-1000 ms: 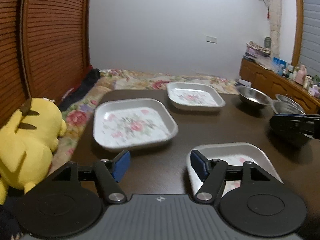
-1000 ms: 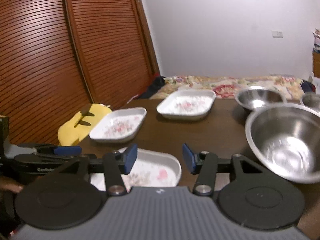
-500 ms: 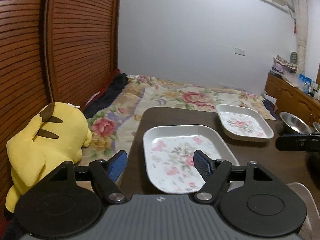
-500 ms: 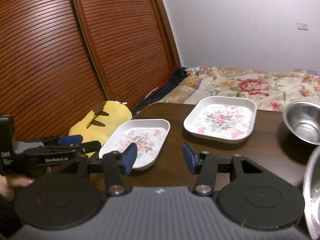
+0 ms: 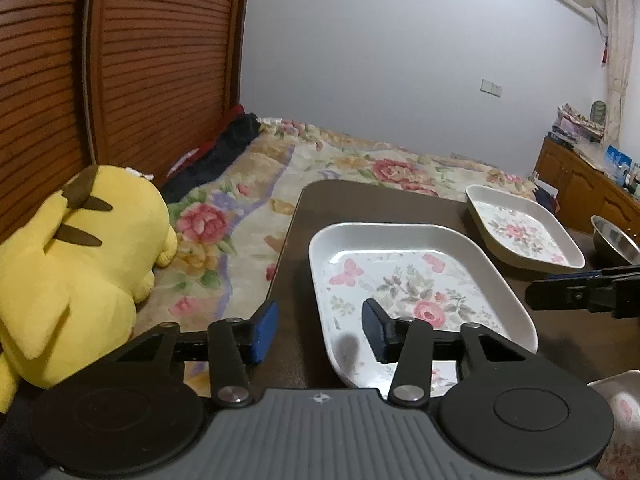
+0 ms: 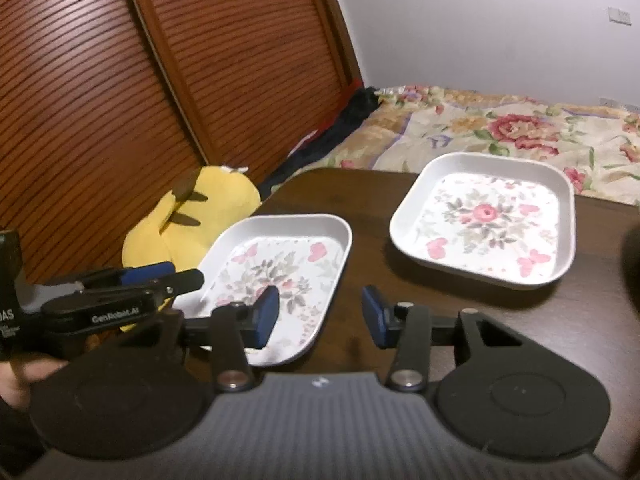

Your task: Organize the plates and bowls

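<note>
Left tool (image 5: 319,330) w/ blue pads spread wide, holding nothing, straddling the near-left rim of the white square floral-print plate (image 5: 416,292) at the left edge of the dark brown wooden tabletop (image 5: 360,208). Right tool (image 6: 318,316) also wide and empty, hovering just right of that plate. Second white floral plate (image 6: 488,220) sits farther back and right of the first, apart from it. Steel bowl (image 5: 616,240) partly in view beyond the 2nd plate. Yellow plush toy (image 5: 76,264) lies on the floral bedspread (image 5: 248,200), left of the first plate, off the tabletop.
</note>
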Available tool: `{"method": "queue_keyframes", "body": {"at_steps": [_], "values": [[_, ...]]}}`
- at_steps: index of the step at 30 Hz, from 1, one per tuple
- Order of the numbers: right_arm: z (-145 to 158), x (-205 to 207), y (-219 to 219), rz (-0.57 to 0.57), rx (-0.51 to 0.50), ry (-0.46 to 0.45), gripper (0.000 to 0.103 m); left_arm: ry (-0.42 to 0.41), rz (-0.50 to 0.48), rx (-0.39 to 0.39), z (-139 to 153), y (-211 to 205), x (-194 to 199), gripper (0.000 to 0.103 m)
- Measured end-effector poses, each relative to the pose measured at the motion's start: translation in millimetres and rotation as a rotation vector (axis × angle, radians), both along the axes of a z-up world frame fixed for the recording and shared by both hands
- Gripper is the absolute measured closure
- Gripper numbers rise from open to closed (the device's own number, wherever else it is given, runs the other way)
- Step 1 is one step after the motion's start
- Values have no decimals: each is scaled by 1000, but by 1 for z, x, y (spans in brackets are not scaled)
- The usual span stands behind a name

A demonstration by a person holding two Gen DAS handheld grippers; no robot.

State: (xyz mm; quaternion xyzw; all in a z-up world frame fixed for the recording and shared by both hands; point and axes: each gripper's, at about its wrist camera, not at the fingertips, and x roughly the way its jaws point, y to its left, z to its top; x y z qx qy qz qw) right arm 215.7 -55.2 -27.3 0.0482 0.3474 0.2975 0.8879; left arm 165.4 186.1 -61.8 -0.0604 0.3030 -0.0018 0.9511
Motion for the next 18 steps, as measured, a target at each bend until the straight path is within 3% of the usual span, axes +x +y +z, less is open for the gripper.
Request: {"method": "queue_keyframes", "body": {"at_steps": [6,11,18], "values": [[-9,10,10,10,-39,40,64,14,-19,-5,-5,1,5,57],[-17,16,15,23,-50,66,73,19,-26,-2,-5,0,8,67],[-21,19,18,24,-61,75,77,17,-31,-1,-6,-4,6,68]]}}
